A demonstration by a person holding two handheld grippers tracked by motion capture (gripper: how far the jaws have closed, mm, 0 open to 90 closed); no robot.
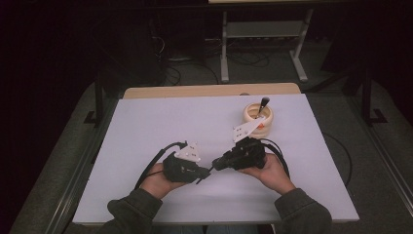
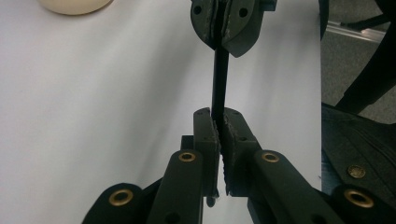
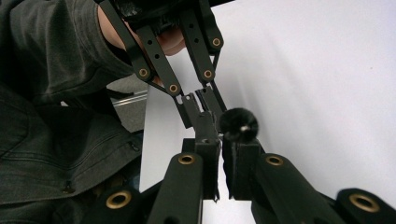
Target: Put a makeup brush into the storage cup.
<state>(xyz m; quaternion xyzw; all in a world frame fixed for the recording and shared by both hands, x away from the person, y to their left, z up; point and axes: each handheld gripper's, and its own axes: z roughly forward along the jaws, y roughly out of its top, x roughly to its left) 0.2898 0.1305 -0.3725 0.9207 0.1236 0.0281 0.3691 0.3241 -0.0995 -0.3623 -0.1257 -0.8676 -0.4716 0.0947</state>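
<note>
On my feed the white desk [image 1: 146,126] carries a cream holder [image 1: 258,118] near its far right corner (a dark-handled brush stands in it). Towards the near edge, my left gripper [image 1: 207,171] and right gripper [image 1: 215,165] meet tip to tip, both pairs of jaws pinched on one thin black stick [image 2: 220,84] spanning between them.

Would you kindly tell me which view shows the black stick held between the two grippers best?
The left gripper view: the black stick spans plainly from the left gripper to the right gripper, both clamped on it. The right gripper view shows its rounded dark end; the high view, a tiny sliver.
</note>
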